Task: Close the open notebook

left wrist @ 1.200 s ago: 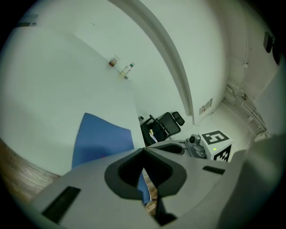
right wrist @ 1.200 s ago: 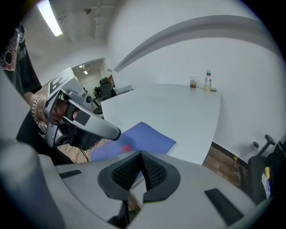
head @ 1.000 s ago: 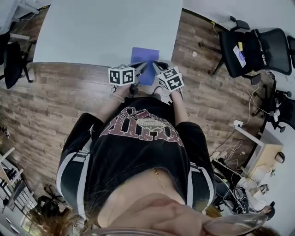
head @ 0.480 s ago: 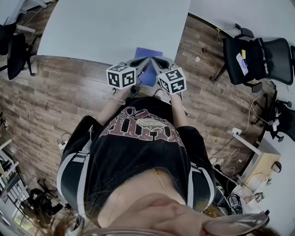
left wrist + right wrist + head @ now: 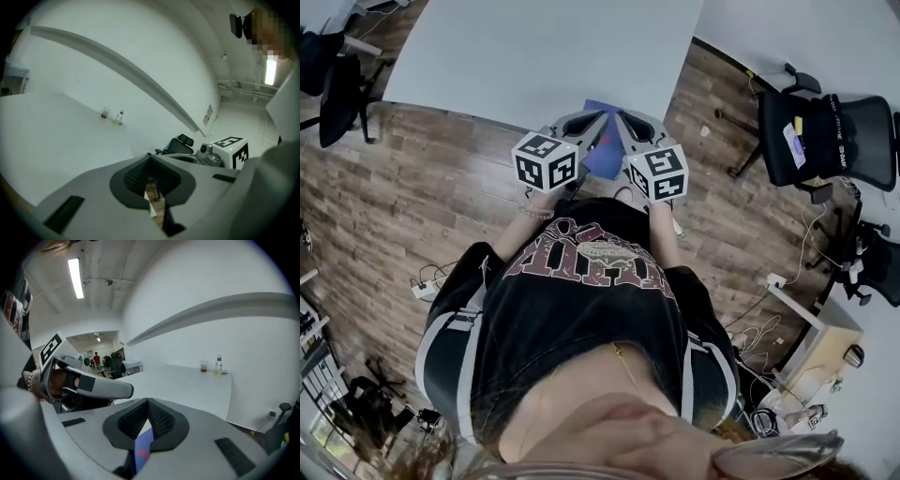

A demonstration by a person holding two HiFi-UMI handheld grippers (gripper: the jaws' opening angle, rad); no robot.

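The blue-purple notebook (image 5: 603, 155) lies flat near the front edge of the white table (image 5: 534, 56), showing one plain cover; both grippers hide most of it. My left gripper (image 5: 600, 118) and right gripper (image 5: 621, 118) hang side by side above it, tips close together, touching nothing. In the left gripper view the left gripper (image 5: 150, 157) has its jaws shut and holds nothing; floor shows through the slit behind the tips. The right gripper (image 5: 148, 402) also looks shut and bare, with a strip of the notebook (image 5: 143, 446) visible under its jaws.
A small cup (image 5: 203, 366) and a bottle (image 5: 219, 365) stand at the table's far end. Black office chairs sit on the wooden floor at the right (image 5: 825, 127) and left (image 5: 337, 89). Cables and a small desk (image 5: 825, 328) are at lower right.
Both grippers have risen toward the head camera and look larger. They now cover more of the notebook. The jaws stayed shut, and the notebook has not moved.
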